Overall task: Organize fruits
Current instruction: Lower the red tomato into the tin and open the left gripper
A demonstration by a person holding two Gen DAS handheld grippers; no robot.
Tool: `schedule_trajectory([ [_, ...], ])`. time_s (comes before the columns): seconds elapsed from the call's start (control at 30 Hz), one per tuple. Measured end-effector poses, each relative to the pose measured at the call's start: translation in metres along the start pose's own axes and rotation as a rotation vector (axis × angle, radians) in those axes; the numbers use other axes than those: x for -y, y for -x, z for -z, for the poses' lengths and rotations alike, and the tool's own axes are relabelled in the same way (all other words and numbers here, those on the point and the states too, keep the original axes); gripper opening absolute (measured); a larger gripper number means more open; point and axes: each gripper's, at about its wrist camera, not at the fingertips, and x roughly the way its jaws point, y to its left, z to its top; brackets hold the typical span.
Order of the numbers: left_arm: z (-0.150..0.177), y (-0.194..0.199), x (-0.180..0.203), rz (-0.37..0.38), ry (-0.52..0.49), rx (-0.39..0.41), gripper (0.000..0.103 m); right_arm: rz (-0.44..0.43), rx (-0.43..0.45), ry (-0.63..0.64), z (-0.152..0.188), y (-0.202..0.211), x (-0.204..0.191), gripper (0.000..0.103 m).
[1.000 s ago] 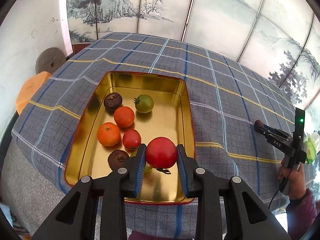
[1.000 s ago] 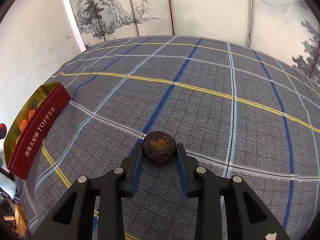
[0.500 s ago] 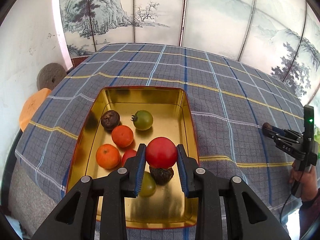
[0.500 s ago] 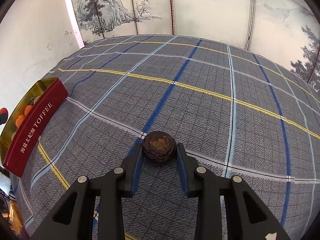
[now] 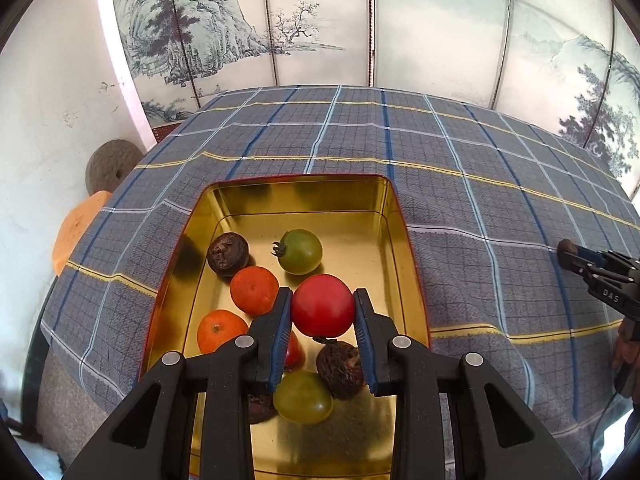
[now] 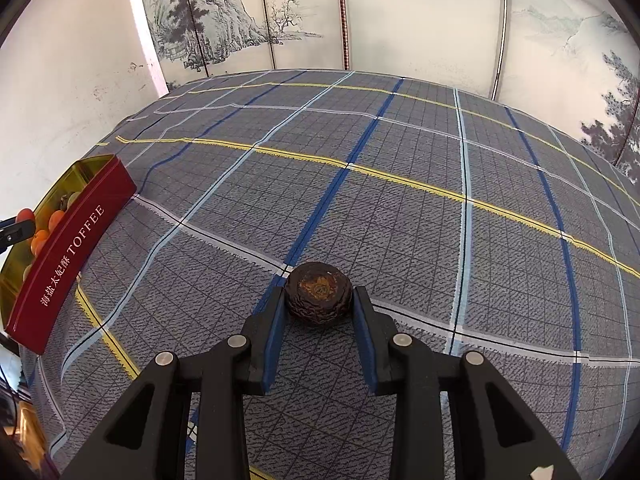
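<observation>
Left gripper (image 5: 322,312) clamps red tomato (image 5: 322,310) over tin (image 5: 412,264) (release next); right gripper (image 6: 319,299) clamps wrinkled dark fruit (image 6: 319,298), carry it over.

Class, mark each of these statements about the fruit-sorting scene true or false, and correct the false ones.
1. The left gripper holds a red tomato above the gold tin. True.
2. The right gripper is empty. False: it is shut on a dark wrinkled fruit.
3. The tin's outer side reads TOFFEE. True.
4. The tin holds only orange fruits. False: a green tomato and dark fruits lie there too.
5. The tablecloth is plain white. False: it is grey plaid.
</observation>
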Motion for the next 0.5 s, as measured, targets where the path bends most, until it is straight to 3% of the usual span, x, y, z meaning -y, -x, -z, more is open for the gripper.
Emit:
schedule_trajectory([
  [0.5,-0.0077,-0.0071,0.0024,-0.053,-0.027,0.005,0.032,0.001,0.000,0.001,-0.0001,-0.0003,0.0001,0.030],
])
